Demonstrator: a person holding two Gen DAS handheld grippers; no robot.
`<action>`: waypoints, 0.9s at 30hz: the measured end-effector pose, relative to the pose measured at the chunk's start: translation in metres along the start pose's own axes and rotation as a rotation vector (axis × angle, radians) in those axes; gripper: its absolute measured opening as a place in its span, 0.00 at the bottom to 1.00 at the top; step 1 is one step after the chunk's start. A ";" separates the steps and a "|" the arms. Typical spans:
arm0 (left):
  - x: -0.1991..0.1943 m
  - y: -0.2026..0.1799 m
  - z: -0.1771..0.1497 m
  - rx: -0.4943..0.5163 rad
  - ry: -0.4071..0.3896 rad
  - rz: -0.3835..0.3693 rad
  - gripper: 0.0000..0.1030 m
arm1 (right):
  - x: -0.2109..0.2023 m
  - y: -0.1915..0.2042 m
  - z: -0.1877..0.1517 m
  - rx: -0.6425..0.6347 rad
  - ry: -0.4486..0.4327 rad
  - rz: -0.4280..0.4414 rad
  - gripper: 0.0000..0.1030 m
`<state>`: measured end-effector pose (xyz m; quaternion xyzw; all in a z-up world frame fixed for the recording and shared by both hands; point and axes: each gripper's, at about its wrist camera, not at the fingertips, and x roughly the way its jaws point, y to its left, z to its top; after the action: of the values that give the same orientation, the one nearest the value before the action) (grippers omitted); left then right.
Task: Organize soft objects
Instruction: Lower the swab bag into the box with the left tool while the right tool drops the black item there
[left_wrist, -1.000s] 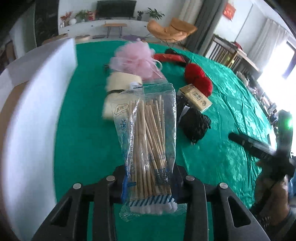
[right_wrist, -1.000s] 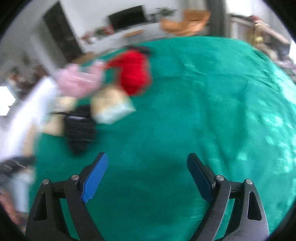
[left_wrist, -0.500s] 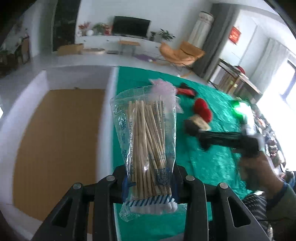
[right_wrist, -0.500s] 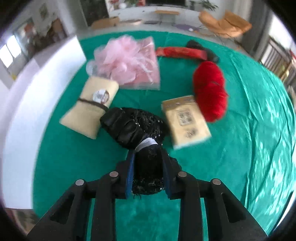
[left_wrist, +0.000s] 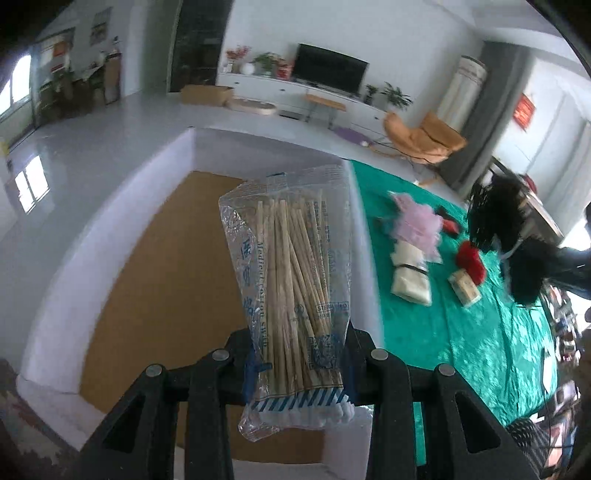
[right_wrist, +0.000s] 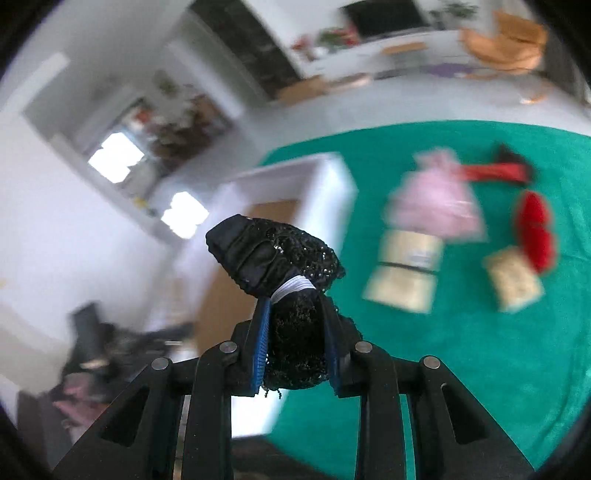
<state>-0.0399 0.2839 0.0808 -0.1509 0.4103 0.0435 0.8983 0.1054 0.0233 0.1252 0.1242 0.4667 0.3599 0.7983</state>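
Observation:
My left gripper (left_wrist: 297, 363) is shut on a clear bag of cotton swabs (left_wrist: 291, 280) and holds it above a white box with a brown floor (left_wrist: 162, 266). My right gripper (right_wrist: 295, 347) is shut on a black lace bundle (right_wrist: 280, 258) tied with a white band, lifted above the green cloth near the same box (right_wrist: 325, 177). That bundle also shows at the right of the left wrist view (left_wrist: 498, 218). A pink mesh puff (left_wrist: 417, 225), a cream pouch (left_wrist: 410, 277), a red fuzzy item (left_wrist: 471, 260) and a small tan packet (left_wrist: 465, 288) lie on the cloth.
The green tablecloth (right_wrist: 480, 369) covers the table to the right of the box. A red and black flat item (right_wrist: 498, 171) lies at the far side. The box's white walls (left_wrist: 85, 236) rise around its floor. Living room furniture stands behind.
My left gripper carried the swab bag from over the cloth to over the box. My right gripper shut on the black lace bundle and lifted it off the cloth toward the box.

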 end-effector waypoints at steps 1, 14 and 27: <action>-0.001 0.009 -0.001 -0.012 0.000 0.020 0.34 | 0.012 0.021 0.003 -0.018 0.014 0.045 0.27; 0.008 0.100 -0.014 -0.199 0.038 0.266 0.81 | 0.129 0.078 -0.016 -0.039 0.120 0.140 0.75; 0.000 -0.079 -0.026 0.153 -0.063 -0.085 0.87 | 0.018 -0.137 -0.105 0.028 -0.155 -0.625 0.74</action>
<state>-0.0433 0.2007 0.0833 -0.0977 0.3774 -0.0215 0.9206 0.0859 -0.0756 -0.0159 0.0129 0.4251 0.0802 0.9015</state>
